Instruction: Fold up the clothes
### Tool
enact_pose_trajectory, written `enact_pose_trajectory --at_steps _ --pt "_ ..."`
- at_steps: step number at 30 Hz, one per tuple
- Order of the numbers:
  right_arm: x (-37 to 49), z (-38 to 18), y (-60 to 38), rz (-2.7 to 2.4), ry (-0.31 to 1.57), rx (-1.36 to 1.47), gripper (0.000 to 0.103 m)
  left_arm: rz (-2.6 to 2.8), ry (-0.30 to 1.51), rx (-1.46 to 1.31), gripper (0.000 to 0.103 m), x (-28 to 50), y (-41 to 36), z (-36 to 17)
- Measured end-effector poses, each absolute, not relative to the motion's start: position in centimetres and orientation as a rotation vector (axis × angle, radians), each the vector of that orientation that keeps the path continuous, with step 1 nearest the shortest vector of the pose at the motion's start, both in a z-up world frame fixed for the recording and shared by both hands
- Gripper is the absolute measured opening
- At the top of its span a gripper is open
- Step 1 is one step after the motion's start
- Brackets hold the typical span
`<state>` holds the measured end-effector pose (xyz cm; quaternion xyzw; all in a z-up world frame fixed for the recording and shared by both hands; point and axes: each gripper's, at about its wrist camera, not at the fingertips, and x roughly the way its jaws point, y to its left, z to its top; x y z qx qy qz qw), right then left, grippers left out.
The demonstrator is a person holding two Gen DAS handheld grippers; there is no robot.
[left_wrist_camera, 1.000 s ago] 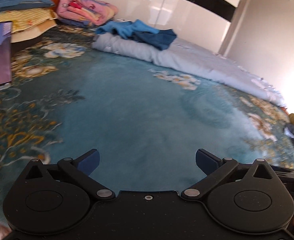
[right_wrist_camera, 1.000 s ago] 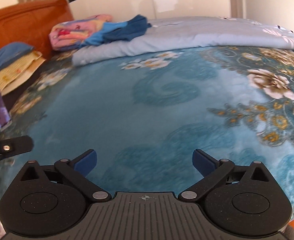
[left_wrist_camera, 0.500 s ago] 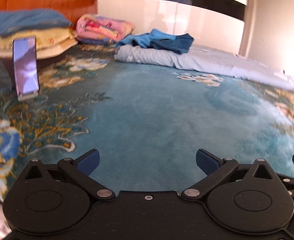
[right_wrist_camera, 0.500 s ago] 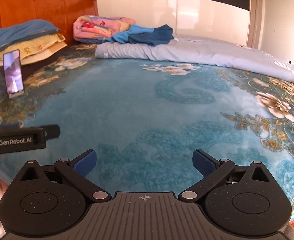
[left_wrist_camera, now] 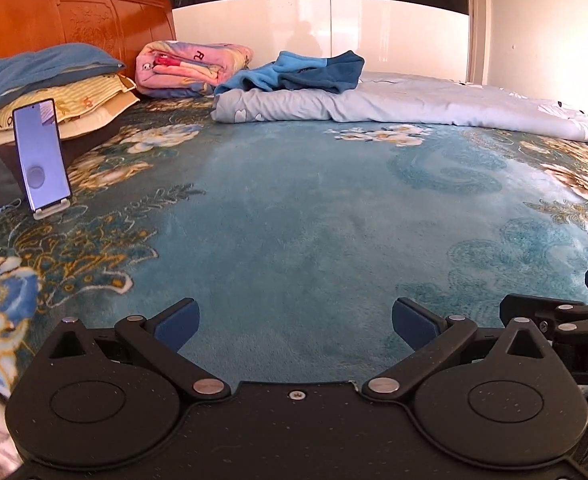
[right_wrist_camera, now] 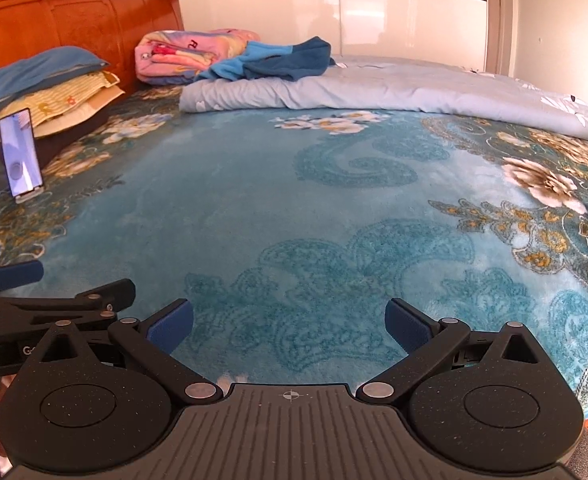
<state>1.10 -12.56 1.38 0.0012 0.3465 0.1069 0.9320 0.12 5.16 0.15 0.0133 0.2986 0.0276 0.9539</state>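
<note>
Clothes, a crumpled heap of light-blue and dark-blue fleece garments (left_wrist_camera: 302, 72), lie far ahead of both my tongs, on top of the pale blue folded quilt (left_wrist_camera: 394, 104) that runs across the far side of the bed. Left of that heap sits a folded pink patterned blanket (left_wrist_camera: 189, 66). Further left I see stacked pillows, blue over yellow (left_wrist_camera: 49, 84), against the orange wooden headboard (left_wrist_camera: 73, 16), with a smartphone propped upright on a small stand (left_wrist_camera: 41, 160) in front of them. Nearer me spreads the teal floral plush bedspread (left_wrist_camera: 294, 220). My left tongs (left_wrist_camera: 294, 322) hang spread wide over it, gripping nothing; my right tongs (right_wrist_camera: 289, 320), just beside them, are likewise wide apart and empty.
</note>
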Motion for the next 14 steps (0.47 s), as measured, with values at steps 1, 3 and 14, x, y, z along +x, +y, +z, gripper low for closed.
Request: enact_pose_trajectory --at_steps 1,3,14 --pt "1.15 1.34 -12.62 0.218 0.712 0.006 0.103 0.058 0.610 0.027 0.102 0.11 5.13 0.09" --pt "1.22 1.27 -12.75 0.217 0.716 0.014 0.103 0.060 0.620 0.028 0.102 0.13 5.14 -0.05" --pt "1.25 1.07 -12.94 0.225 0.722 0.016 0.103 0.075 0.593 0.024 0.102 -0.18 5.55 -0.05"
